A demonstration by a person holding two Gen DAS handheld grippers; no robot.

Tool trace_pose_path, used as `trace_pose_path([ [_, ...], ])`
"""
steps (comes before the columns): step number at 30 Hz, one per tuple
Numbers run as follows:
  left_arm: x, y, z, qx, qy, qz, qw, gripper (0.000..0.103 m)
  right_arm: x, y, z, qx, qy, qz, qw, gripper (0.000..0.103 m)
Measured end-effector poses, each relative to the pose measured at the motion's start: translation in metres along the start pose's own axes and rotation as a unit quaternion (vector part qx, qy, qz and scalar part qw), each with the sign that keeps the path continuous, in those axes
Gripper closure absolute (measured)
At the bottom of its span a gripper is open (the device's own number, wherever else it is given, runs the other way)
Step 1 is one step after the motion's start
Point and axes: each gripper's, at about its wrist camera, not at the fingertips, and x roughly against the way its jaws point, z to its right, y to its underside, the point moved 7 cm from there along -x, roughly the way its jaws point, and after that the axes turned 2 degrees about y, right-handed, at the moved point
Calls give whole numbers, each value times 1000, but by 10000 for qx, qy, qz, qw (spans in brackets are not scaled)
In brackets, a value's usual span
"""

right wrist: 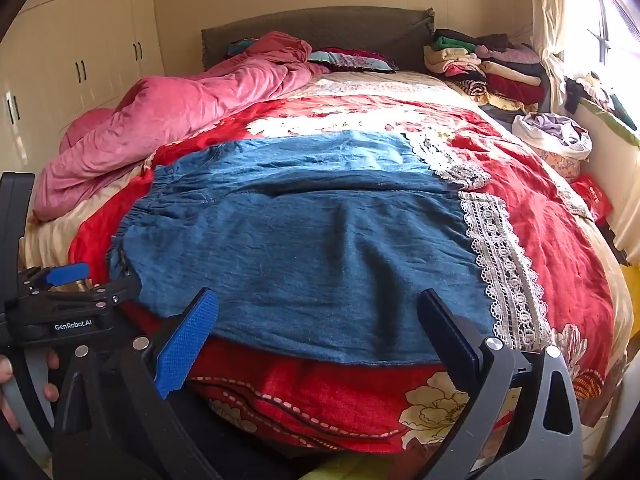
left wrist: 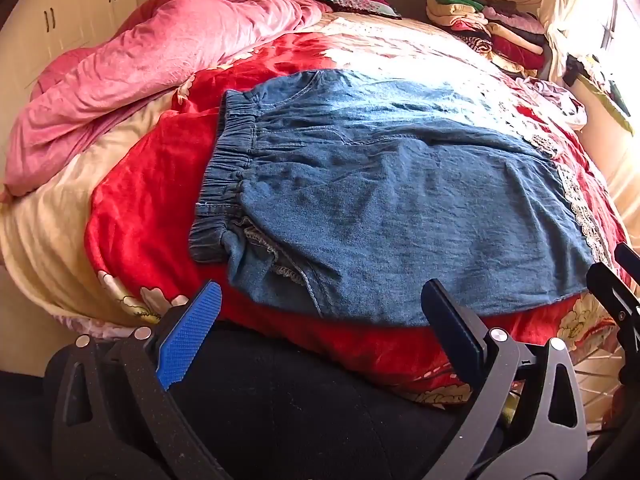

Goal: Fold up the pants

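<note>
Right wrist view alone shows a hand (right wrist: 8,376), pants (right wrist: 304,240) flat (denim), both grippers (right wrist: 318,322) (left wrist: 320,310) spread, empty

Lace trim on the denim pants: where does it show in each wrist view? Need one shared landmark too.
Left wrist: the lace trim runs down the pants' right edge, at the far right of the picture.
Right wrist: the lace trim runs right of centre, as a long diagonal strip down the pants' right edge.
Shared landmark: the stack of folded clothes at the bed's far right corner.
</note>
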Motion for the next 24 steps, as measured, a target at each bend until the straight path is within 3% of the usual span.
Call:
trace_pose_path([
  [24,6,-3,-3,-7,36,46,10000,9,6,-2,-2,50,43,45,10000,4],
])
